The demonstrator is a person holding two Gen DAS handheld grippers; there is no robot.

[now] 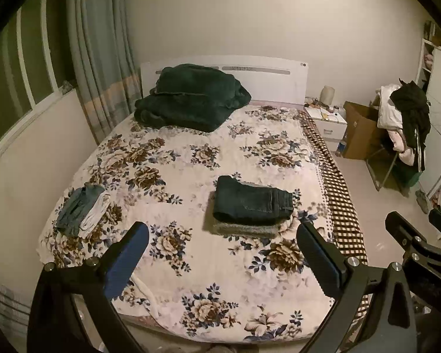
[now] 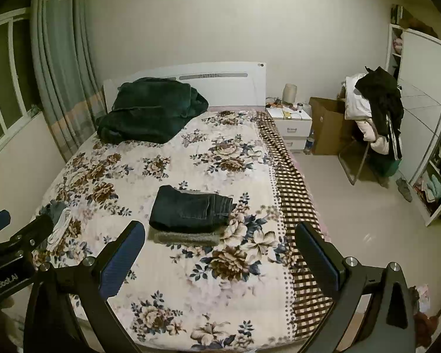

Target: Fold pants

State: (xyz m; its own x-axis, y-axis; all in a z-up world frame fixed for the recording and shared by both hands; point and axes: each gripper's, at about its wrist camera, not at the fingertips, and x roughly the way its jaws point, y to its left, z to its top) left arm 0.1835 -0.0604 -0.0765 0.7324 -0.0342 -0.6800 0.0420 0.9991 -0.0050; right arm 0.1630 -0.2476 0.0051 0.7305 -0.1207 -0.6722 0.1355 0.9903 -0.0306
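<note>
Above the foot of the bed (image 1: 250, 303), both tools hang in the air with nothing between their fingers: the left gripper (image 1: 222, 253) stands with its jaws spread wide, and so does the right gripper (image 2: 220, 250), each well apart from any cloth. The dark pants (image 1: 251, 201) lie already folded into a compact rectangle on the floral cover, toward the foot and a little toward the checkered side of the bed, resting on top of a grey folded item (image 1: 244, 229) whose edge peeks out nearest the foot. That stacking reads as a neat pile, so this pair looks finished, judging from how squarely it sits. Nearer the window side of the bed, close to the foot, a loose bundle of bluish and white clothing (image 1: 82, 211) lies crumpled (whether it holds another pair of pants cannot be told). A dark green blanket (image 1: 188, 97) is heaped at the head of the bed, against the white headboard (image 1: 267, 79), well away from the pile. Between the folded pants and the blanket the cover lies bare, giving wide room to spread a garment. The checkered border (image 2: 291, 194) marks the bed's edge on the floor side; the pile sits near it but not over it. Beyond that edge stands a nightstand (image 2: 291, 123) by the head of the bed, clear of any reach toward the clothes.
</note>
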